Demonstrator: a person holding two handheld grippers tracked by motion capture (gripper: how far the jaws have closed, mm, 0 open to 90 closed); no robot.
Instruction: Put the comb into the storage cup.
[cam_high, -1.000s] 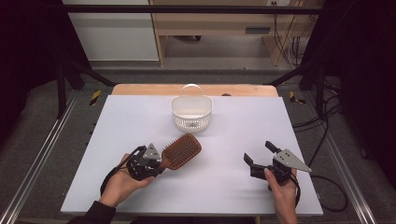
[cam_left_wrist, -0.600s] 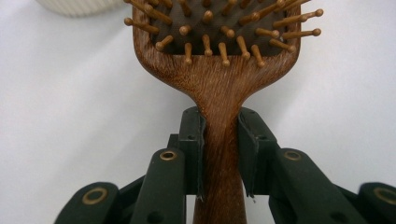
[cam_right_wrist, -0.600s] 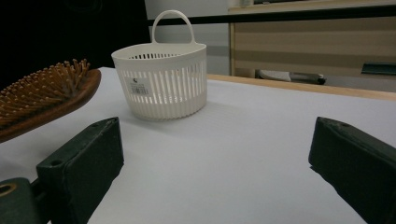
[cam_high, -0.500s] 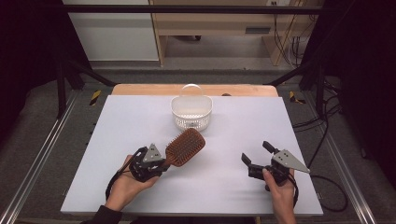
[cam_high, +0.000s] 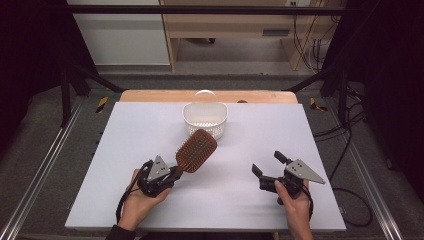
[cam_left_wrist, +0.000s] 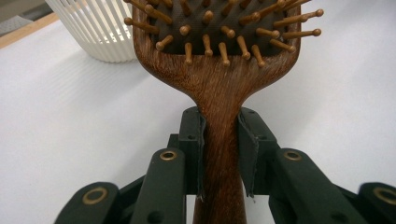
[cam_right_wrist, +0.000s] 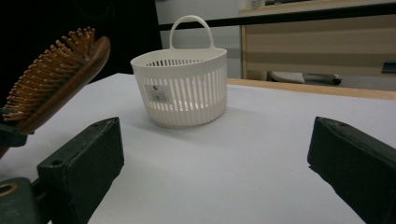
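A brown wooden paddle hairbrush (cam_high: 196, 150) is held by its handle (cam_left_wrist: 219, 158) in my left gripper (cam_high: 175, 172), which is shut on it. The bristled head (cam_left_wrist: 215, 28) faces up and points toward a white slotted basket (cam_high: 205, 120) with a loop handle, just beyond it at the table's middle back. In the left gripper view, the pads of my left gripper (cam_left_wrist: 219, 126) press both sides of the handle. My right gripper (cam_high: 268, 163) hovers at the front right with its jaws wide and nothing between them. The right gripper view shows the right gripper (cam_right_wrist: 219, 158) facing the basket (cam_right_wrist: 180, 88), with the brush (cam_right_wrist: 56, 79) at the left.
The white table sheet (cam_high: 150, 125) has a wooden strip (cam_high: 260, 96) along its back edge. Metal rails and black frame posts flank the table. Cables lie on the floor at the right (cam_high: 345, 135). A hand holds each gripper from the front edge.
The brush head has lifted slightly and moved a little nearer the basket. The right gripper has edged a little left, jaws still apart.
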